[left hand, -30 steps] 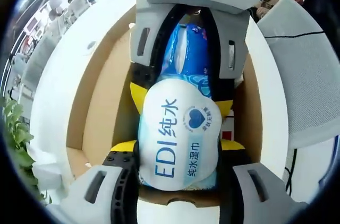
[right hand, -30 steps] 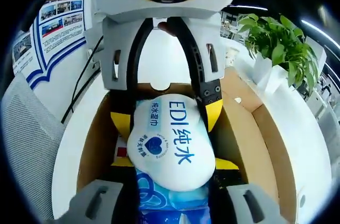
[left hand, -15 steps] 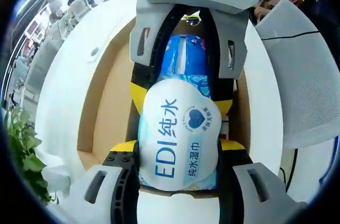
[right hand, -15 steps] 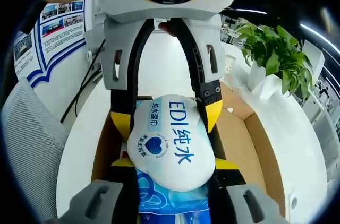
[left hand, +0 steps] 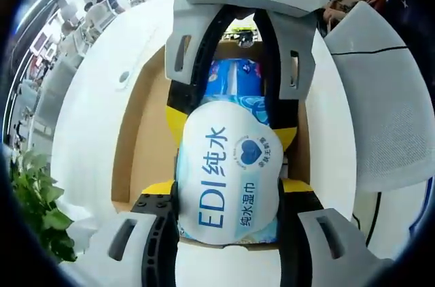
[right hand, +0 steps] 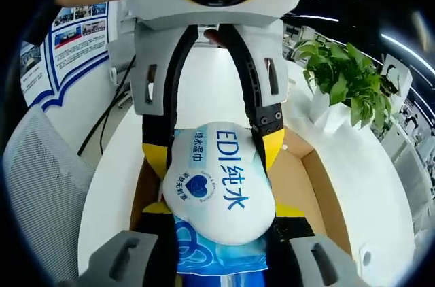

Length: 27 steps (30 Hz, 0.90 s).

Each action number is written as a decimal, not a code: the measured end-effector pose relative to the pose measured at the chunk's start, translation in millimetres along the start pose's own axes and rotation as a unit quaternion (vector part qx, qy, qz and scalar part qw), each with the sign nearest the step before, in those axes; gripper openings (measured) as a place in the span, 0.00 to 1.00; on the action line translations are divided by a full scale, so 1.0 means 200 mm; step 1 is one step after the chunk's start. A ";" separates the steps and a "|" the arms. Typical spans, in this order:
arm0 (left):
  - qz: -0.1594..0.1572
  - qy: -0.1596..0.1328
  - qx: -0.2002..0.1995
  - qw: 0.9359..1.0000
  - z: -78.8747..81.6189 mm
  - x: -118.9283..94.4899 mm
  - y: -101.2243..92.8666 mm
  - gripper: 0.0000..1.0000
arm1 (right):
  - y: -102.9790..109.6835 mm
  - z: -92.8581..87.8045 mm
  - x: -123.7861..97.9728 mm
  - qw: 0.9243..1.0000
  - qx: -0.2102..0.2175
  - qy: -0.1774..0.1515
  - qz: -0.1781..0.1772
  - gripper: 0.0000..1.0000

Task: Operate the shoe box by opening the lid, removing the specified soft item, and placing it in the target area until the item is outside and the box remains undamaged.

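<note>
You have the white worktop (left hand: 88,130) spread across both views, and on it the open cardboard shoe box (left hand: 139,144) runs up the middle of the left gripper view, its brown walls showing left and right of the tongs; in the right gripper view the same box (right hand: 319,185) fills the lower centre and right. A grey mesh chair (right hand: 41,185) sits at the lower left of the right gripper view, and a leafy plant (right hand: 343,79) stands at its upper right. Above the box, in the centre of each view, you hold the pack of wet wipes (left hand: 228,171), white and blue with "EDI" printed on its label. Your left tongs (left hand: 228,229) grip the pack at the white end, and your right tongs (right hand: 221,249) grip the same pack (right hand: 217,178) at the blue end. Both pairs are closed only as far as the pack's width, pressed against its sides.
</note>
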<state>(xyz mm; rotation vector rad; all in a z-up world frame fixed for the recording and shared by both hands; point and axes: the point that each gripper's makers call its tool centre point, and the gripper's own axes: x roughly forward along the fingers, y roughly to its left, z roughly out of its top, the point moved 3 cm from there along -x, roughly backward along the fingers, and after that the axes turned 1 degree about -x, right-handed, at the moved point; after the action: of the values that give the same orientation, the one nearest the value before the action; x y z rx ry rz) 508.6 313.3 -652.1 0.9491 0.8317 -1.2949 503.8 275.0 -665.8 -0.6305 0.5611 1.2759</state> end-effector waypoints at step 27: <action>0.001 -0.001 0.025 1.000 0.26 -0.03 -0.01 0.57 | -0.03 -0.07 -0.25 1.000 0.004 0.002 -0.024 0.46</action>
<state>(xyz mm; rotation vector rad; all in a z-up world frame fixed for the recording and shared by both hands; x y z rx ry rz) 504.8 268.1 -627.2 0.9883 0.7997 -1.3201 499.0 229.7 -639.5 -0.6372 0.5514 1.2276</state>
